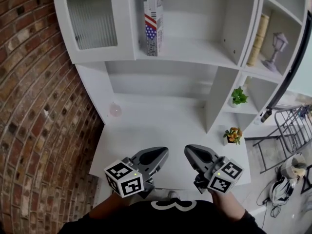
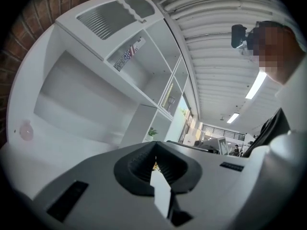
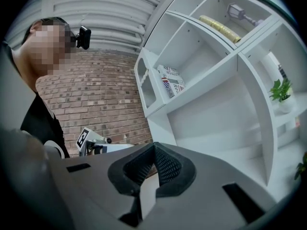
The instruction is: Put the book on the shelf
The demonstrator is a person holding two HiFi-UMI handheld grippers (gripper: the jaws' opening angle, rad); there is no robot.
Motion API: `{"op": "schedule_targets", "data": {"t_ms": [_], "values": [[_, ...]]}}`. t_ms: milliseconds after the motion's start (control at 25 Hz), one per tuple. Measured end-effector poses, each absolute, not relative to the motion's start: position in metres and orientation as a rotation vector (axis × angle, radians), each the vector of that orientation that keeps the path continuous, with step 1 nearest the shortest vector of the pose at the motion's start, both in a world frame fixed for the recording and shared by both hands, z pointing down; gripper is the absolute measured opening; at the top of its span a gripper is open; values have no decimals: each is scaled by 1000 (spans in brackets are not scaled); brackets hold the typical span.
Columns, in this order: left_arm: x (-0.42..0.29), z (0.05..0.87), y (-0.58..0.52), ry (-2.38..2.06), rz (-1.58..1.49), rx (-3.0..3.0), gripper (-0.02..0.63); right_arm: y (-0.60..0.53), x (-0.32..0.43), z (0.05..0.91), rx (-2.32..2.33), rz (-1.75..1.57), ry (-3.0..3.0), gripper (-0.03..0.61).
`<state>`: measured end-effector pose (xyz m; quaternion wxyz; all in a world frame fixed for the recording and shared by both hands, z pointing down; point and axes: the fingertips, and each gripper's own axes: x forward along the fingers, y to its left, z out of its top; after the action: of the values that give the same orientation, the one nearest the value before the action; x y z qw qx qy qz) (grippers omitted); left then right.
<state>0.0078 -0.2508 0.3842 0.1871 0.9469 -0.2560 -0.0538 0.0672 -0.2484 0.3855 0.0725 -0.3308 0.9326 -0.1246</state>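
A book (image 1: 152,21) with a flag-patterned cover stands upright on the upper white shelf (image 1: 195,50); it also shows in the left gripper view (image 2: 128,55) and the right gripper view (image 3: 171,80). Both grippers hang low over the desk surface (image 1: 146,135), far below the book and near my body. My left gripper (image 1: 163,152) is shut with nothing between its jaws, which meet at the tip (image 2: 154,145). My right gripper (image 1: 190,150) is beside it, its jaws also closed on nothing (image 3: 153,145).
A ribbed-glass cabinet door (image 1: 92,18) is left of the book. A pink glass ornament (image 1: 115,109) sits at the desk's back left. Two small plants (image 1: 238,96) (image 1: 233,134), a lamp (image 1: 277,45) and a yellowish book (image 1: 258,40) fill the right compartments. A brick wall (image 1: 34,106) stands at left.
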Motion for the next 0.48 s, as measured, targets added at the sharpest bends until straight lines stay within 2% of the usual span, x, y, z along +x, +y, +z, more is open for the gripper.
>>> {"op": "schedule_targets", "data": {"t_ms": [480], "values": [[6,398,-254,-763,-147,2609,3,-245,74,399,-1014,-377,2829,9]]}}
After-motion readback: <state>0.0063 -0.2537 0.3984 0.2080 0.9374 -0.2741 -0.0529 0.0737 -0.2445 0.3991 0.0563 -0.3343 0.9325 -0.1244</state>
